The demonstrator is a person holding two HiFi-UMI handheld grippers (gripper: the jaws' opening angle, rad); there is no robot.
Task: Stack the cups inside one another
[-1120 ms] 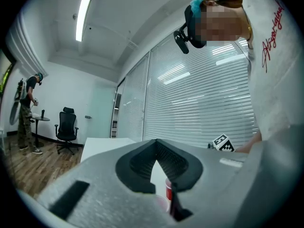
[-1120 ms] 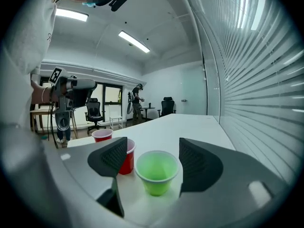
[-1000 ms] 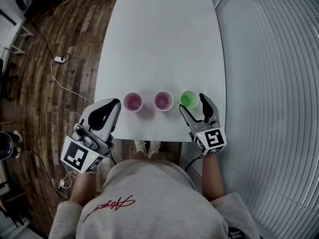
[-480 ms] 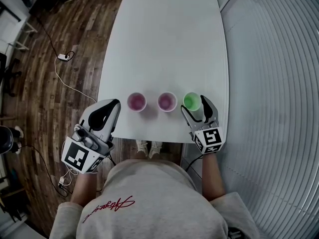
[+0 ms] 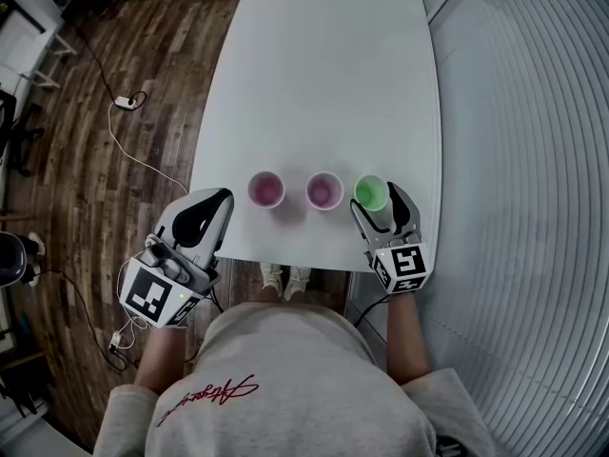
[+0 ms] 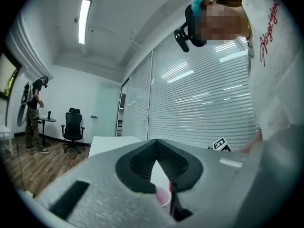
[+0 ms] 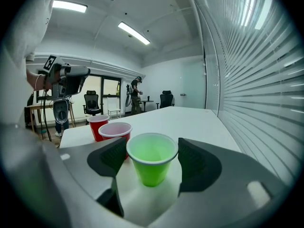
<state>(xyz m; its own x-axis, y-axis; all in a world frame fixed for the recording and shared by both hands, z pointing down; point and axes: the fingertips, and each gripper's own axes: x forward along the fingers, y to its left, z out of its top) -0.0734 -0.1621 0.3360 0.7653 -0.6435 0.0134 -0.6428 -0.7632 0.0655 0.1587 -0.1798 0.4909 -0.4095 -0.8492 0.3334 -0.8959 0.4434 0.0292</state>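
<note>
Three cups stand in a row near the white table's front edge: a red cup [image 5: 265,189] at the left, a second red cup [image 5: 324,190] in the middle and a green cup [image 5: 370,193] at the right. My right gripper [image 5: 379,208] is open, with one jaw on each side of the green cup [image 7: 152,158], which stands on the table. The two red cups [image 7: 98,126] [image 7: 114,132] show behind it. My left gripper [image 5: 207,208] is shut and holds nothing, just off the table's front left corner. Past its jaws [image 6: 156,148] a red cup [image 6: 164,196] shows.
The white table [image 5: 324,74] runs far ahead of the cups. White blinds [image 5: 523,208] line the right side. Wooden floor with a cable and a power strip [image 5: 122,101] lies to the left. Office chairs and a person [image 6: 34,110] are at the far end of the room.
</note>
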